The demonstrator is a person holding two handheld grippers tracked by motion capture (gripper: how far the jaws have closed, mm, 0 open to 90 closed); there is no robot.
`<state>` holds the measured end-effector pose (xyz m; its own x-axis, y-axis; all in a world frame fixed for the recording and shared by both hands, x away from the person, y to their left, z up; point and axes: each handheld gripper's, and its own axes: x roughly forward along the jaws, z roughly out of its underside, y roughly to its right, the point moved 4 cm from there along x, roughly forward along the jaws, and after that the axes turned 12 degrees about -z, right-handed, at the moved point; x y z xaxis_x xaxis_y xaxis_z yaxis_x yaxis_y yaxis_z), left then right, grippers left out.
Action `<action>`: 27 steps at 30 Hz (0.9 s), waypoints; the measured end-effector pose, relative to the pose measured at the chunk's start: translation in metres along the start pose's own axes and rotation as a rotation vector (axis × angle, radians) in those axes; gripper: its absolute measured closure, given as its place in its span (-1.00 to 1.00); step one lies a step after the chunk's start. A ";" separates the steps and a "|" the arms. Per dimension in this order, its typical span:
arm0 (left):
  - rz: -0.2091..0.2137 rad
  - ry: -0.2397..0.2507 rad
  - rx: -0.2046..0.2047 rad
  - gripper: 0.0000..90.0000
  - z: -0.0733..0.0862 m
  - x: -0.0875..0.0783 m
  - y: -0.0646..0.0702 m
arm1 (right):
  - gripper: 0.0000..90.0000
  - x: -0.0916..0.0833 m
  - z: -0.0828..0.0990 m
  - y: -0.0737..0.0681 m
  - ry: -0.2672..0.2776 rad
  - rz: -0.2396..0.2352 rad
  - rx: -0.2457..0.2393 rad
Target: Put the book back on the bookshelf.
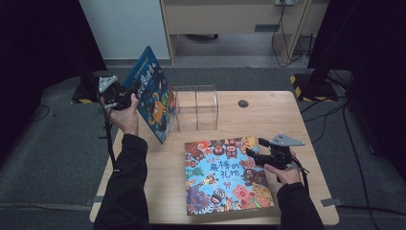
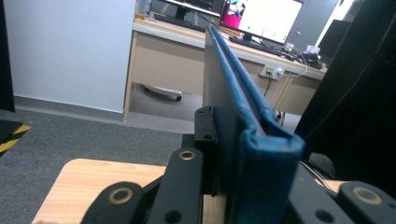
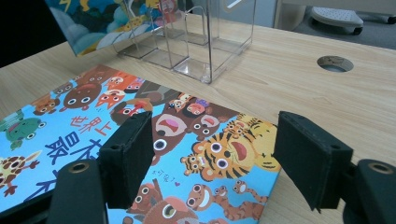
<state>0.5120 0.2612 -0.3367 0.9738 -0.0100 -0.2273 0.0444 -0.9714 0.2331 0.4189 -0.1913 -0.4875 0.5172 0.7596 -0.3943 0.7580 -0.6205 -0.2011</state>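
My left gripper (image 1: 125, 101) is clamped on the spine edge of a blue hardcover picture book with a cartoon cover (image 1: 154, 93). I hold it lifted and tilted, raised clear of the wooden table (image 1: 277, 115), just beside the clear acrylic divided book rack (image 1: 196, 108). In the left gripper view the book's edge (image 2: 261, 140) stands upright between my jaws, which suits sliding it into a slot on its edge.

My right gripper (image 1: 253, 155) hangs low over the right edge of a second picture book, a light blue one crowded with cartoon animals (image 1: 225, 177), lying flat on the table in front of the rack. Its jaws stand apart with nothing between the pads (image 3: 128, 158). I judge it is placed ready to take that book next.
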 end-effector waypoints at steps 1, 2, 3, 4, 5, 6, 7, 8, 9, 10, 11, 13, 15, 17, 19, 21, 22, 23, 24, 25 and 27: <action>-0.002 -0.003 0.000 0.83 0.001 0.002 0.000 | -0.37 0.000 0.000 0.001 0.000 0.001 -0.004; -0.003 -0.005 -0.001 0.83 0.002 0.004 0.000 | -0.37 -0.001 0.000 0.001 0.001 0.002 -0.001; -0.008 -0.009 0.002 0.83 0.003 0.006 0.000 | -0.37 -0.001 0.000 0.001 0.000 0.003 0.000; -0.012 -0.015 0.000 0.83 0.004 0.007 0.000 | -0.37 -0.001 0.000 0.002 0.000 0.003 0.002; -0.017 -0.014 0.002 0.83 0.006 0.009 0.000 | -0.37 -0.001 0.001 0.002 -0.001 0.003 0.001; -0.017 -0.012 0.007 0.83 0.007 0.010 0.001 | -0.37 -0.001 0.001 0.002 -0.002 0.003 -0.003; -0.011 -0.006 0.012 0.83 0.008 0.011 0.001 | -0.37 -0.001 0.001 0.001 0.000 0.003 -0.002; -0.006 0.008 0.021 0.83 0.009 0.012 0.002 | -0.37 0.000 0.001 0.001 0.000 0.002 -0.003; -0.003 0.008 0.024 0.83 0.009 0.012 0.003 | -0.37 0.000 0.001 0.001 -0.002 0.001 -0.002; -0.002 0.006 0.019 0.83 0.010 0.013 0.003 | -0.37 0.000 0.001 0.001 -0.002 0.001 -0.002; -0.001 0.003 0.009 0.83 0.011 0.014 0.002 | -0.37 0.000 0.001 0.002 -0.004 0.000 -0.001; -0.008 0.005 0.003 0.83 0.012 0.015 0.000 | -0.37 0.000 0.001 0.002 -0.004 0.001 -0.002; -0.006 0.002 -0.001 0.83 0.015 0.016 -0.001 | -0.36 -0.001 0.001 0.001 -0.003 0.001 -0.002; -0.005 0.005 -0.005 0.83 0.017 0.016 -0.003 | -0.36 0.000 0.001 0.002 -0.003 0.000 -0.002; -0.003 0.001 -0.012 0.82 0.017 0.015 -0.005 | -0.36 0.000 0.002 0.001 -0.004 0.001 -0.004; 0.003 -0.005 -0.008 0.82 0.018 0.015 -0.007 | -0.36 0.001 0.002 0.001 -0.007 0.000 -0.003; 0.006 -0.007 -0.007 0.82 0.019 0.014 -0.007 | -0.36 0.001 0.002 0.001 -0.006 0.000 -0.006; 0.009 -0.015 -0.004 0.82 0.019 0.014 -0.008 | -0.36 0.001 0.002 0.001 -0.008 -0.001 -0.005; 0.012 -0.020 -0.001 0.82 0.019 0.013 -0.009 | -0.36 0.001 0.002 0.001 -0.008 0.000 -0.005; 0.018 -0.026 0.004 0.82 0.020 0.012 -0.009 | -0.36 0.001 0.002 0.000 -0.009 0.000 -0.005; 0.025 -0.029 0.005 0.81 0.021 0.009 -0.010 | -0.36 0.001 0.002 0.000 -0.009 0.001 -0.009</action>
<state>0.5160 0.2659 -0.3615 0.9676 -0.0414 -0.2491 0.0188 -0.9719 0.2345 0.4190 -0.1906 -0.4897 0.5141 0.7572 -0.4029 0.7610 -0.6194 -0.1930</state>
